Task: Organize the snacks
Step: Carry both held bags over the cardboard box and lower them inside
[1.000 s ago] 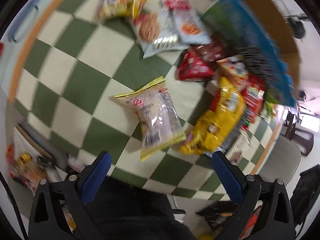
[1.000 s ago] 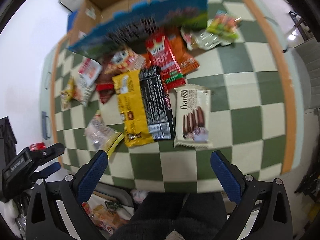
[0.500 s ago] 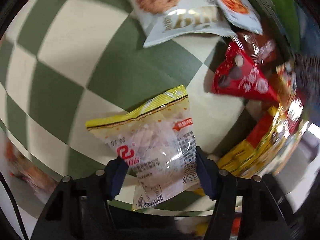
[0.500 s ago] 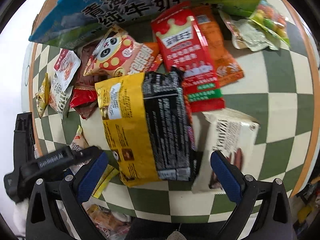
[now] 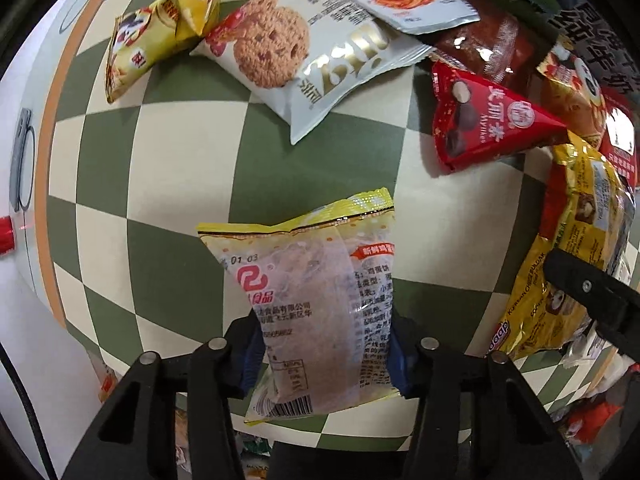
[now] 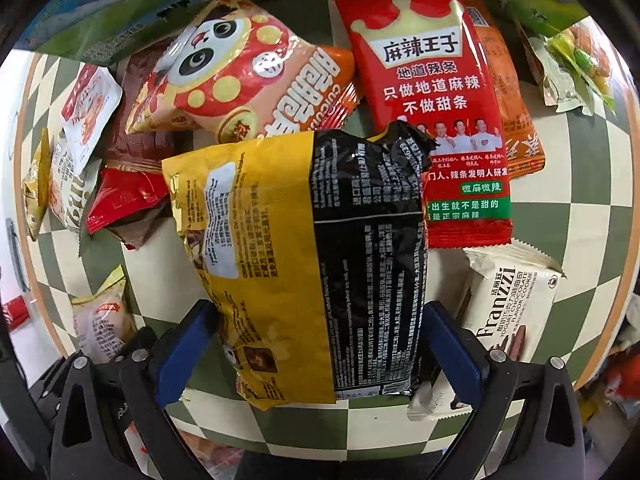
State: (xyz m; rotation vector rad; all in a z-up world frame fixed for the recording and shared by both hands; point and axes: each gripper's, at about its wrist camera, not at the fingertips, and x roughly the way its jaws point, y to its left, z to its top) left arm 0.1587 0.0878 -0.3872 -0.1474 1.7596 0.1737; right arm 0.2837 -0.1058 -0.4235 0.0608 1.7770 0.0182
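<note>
As you reach down, both grippers sit over snack bags.
L gripper (image 5: pixel 324 354) jaws just closed, squeezing clear cake bag (image 5: pixel 308 308); R gripper (image 6: pixel 320 350) jaws open round yellow-black bag (image 6: pixel 304 248).

The egg-cake pack (image 5: pixel 316 312) is crinkly film, half clear, with a glossy yellow seam. The cookie bag (image 5: pixel 320 60) looks matt white with shiny gold foil lettering. The noodle pack (image 6: pixel 304 264) is glossy yellow and black plastic, creased at the top. The table (image 5: pixel 180 184) has a smooth, matt checked cover. Claw pads (image 6: pixel 186 352) are matt blue on black plastic arms with metal screws.
</note>
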